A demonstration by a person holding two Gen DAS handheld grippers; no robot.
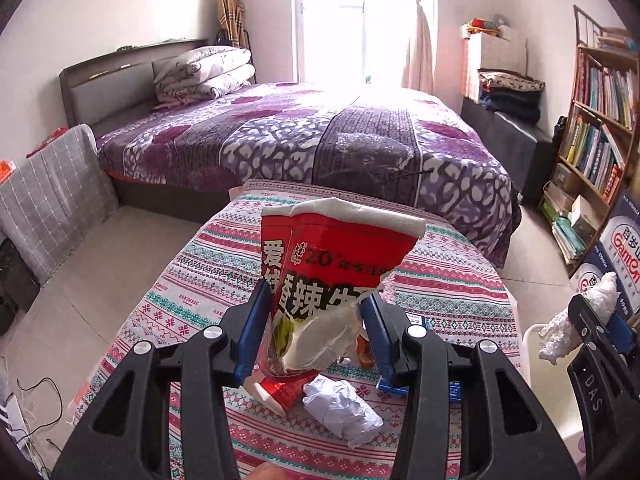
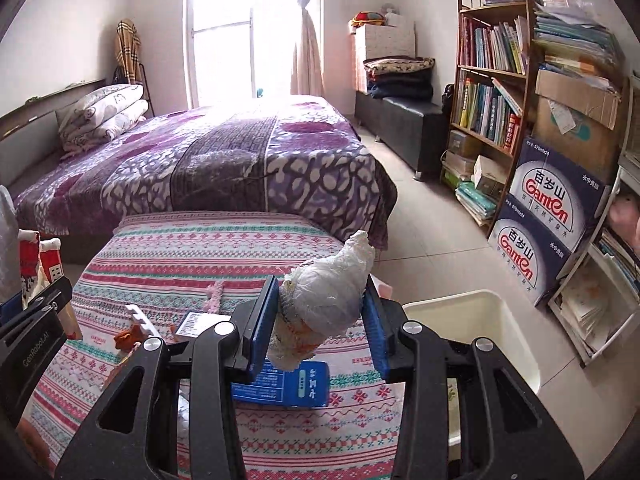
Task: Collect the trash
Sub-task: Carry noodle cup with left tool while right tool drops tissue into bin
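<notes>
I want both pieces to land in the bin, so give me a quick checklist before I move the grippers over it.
1. Left gripper clamps the red snack bag: ok.
2. Right gripper clamps the crumpled white wad: ok.
3. White bin open on top: ok.
4. Bin has room: cannot tell, inside mostly hidden.
5. Table cleared: not ok, crumpled paper and blue box remain.

Each view is taken from just behind its own tool, angled downward over the near edge of the desk [image 1: 448, 280] toward the bed [image 1: 280, 136] and window [image 2: 220, 32]. The desk, bed, window and bookshelf [image 2: 492, 92] are shared; the right view is set further right.
</notes>
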